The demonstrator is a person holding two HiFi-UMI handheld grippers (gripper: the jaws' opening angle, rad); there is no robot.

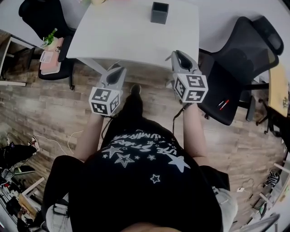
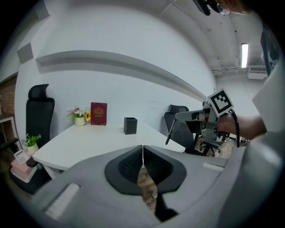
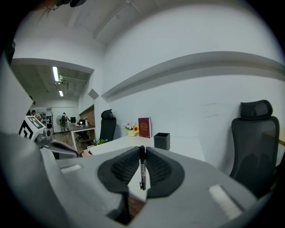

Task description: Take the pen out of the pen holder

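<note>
Wood-floored office with a white desk (image 1: 131, 36) ahead; the pen is clamped in the right gripper, well apart from the pen holder.

Both forearms reach forward from the person's dark, star-printed top. They hold the left gripper (image 1: 119, 70) and right gripper (image 1: 179, 54) side by side over the floor, short of the desk's near edge and pointing toward it. The right gripper's pads are closed on a black pen (image 3: 142, 167) near its top, and the pen hangs upright below them. The left gripper's pads meet with nothing between them. The dark, square pen holder (image 1: 159, 12) stands far back on the desk. Its inside cannot be seen. The marker cubes hide both hands in the head view, and the pen does not show there. A black office chair (image 1: 244, 59) stands beside the desk, at the right of the head view.
</note>
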